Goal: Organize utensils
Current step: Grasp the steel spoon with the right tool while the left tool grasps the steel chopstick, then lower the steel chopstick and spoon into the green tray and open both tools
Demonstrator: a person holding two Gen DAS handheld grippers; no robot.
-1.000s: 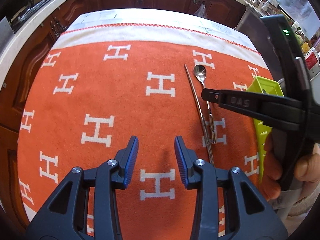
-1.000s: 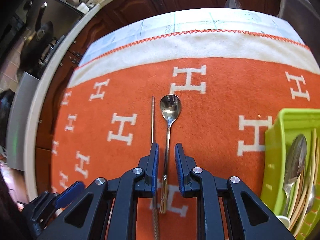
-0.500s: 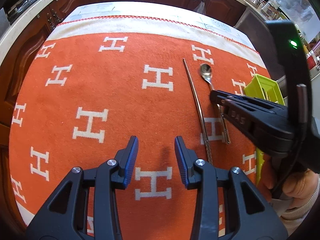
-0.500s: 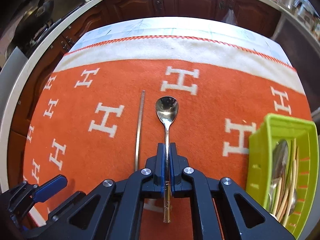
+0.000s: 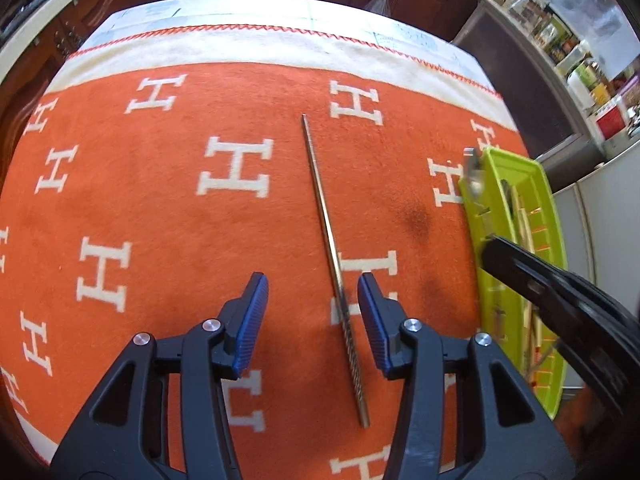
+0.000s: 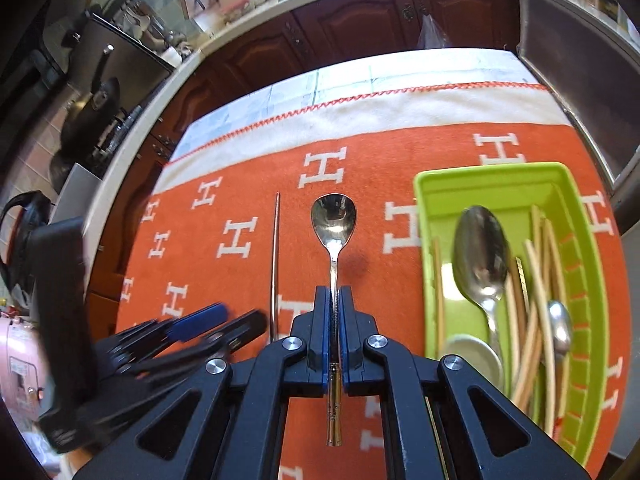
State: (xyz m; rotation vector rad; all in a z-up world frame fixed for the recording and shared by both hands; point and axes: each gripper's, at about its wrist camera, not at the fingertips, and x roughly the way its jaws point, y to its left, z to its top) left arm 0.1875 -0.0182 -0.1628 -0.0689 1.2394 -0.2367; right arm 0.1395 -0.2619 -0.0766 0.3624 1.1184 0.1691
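the right tongs (image 6: 335, 320) are clamped on the spoon (image 6: 333, 220) handle, bowl out ahead, lifted off the cloth (image 6: 240, 184). the green tray (image 6: 432, 192) sits just to their right. the left tongs (image 5: 313, 312) are opening, with the chopstick (image 5: 324, 216) lying between their pads, untouched.

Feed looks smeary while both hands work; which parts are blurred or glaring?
Left wrist view: the right tool and its small steel spoon smear with motion, while the thin metal chopstick stays sharp. Right wrist view: the left tool is blurred; window light glints in the spoon's bowl.
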